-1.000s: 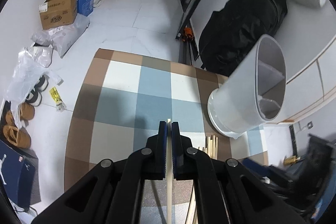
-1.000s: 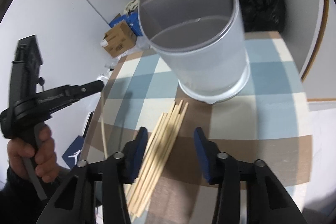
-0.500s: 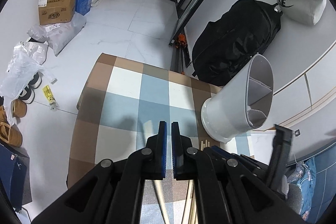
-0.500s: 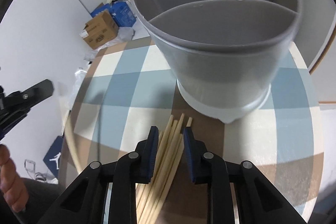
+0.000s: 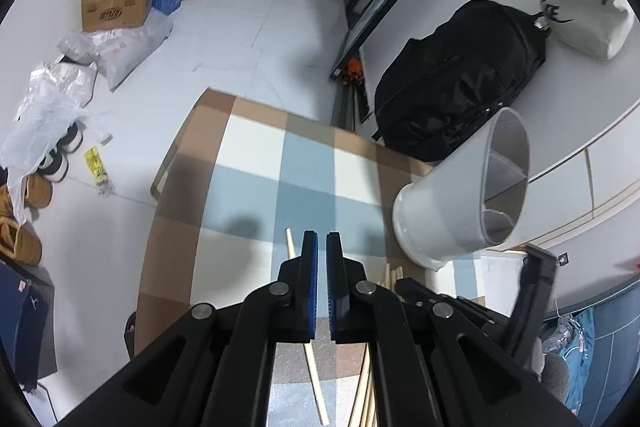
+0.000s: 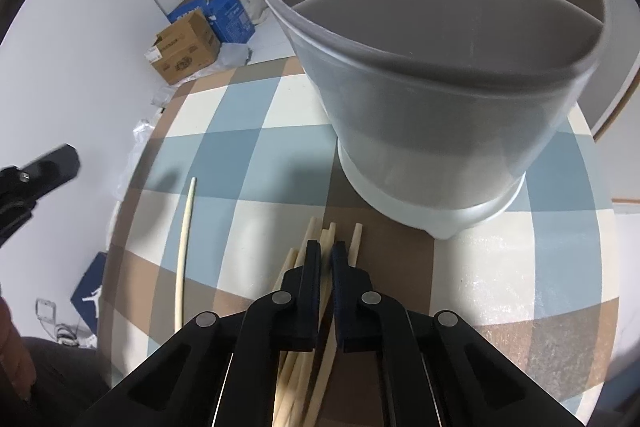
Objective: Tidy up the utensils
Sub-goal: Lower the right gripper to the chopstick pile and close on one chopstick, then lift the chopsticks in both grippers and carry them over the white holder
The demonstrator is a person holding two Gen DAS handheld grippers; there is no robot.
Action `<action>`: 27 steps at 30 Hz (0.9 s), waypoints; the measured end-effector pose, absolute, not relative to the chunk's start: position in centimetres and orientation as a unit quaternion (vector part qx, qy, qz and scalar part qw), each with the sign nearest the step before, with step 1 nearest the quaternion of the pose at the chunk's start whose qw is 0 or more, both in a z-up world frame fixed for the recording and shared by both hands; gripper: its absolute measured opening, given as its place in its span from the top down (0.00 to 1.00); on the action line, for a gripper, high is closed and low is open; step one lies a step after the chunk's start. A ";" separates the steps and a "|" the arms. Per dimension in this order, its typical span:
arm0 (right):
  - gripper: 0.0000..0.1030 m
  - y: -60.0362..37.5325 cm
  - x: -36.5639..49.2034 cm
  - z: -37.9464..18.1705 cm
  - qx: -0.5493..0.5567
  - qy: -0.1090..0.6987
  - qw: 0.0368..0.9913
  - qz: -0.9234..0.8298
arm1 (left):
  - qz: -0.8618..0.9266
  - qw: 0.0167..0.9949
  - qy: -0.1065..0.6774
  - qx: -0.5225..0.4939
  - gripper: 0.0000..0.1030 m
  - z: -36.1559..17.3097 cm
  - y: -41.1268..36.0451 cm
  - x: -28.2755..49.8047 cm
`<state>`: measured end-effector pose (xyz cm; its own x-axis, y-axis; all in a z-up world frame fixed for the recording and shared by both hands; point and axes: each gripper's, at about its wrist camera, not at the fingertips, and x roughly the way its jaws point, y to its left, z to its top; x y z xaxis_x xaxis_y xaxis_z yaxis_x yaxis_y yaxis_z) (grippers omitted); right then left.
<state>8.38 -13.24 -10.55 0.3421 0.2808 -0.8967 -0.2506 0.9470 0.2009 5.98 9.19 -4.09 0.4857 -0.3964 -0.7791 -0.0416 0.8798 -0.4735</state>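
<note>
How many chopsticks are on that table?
At least 5: one chopstick lies alone at left; four or more in a pile under the right gripper; others may be hidden.

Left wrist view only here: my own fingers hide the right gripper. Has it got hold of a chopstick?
Observer: Yes. The right gripper has just been closing and is now shut on one chopstick in the bundle.
Operator: How close is that to the holder?
Observer: The bundle's tips lie just short of the holder, not touching its base.
Operator: And the stray stick by me?
Observer: The lone chopstick lies flat on the tablecloth, apart from the bundle, with nothing gripping it.
</note>
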 end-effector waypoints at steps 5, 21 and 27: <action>0.97 -14.0 7.7 -8.8 0.029 0.525 0.834 0.168 | -0.101 0.818 0.527 -0.207 1.00 -5.3 8.6 6.3; 0.97 -17.7 3.8 -0.5 0.055 0.401 0.894 0.191 | -0.061 0.782 0.604 -0.143 0.67 -9.6 5.6 8.1; 0.97 -18.7 3.1 0.5 0.053 0.378 0.903 0.198 | -0.033 0.804 0.589 -0.076 0.72 -9.2 4.1 7.8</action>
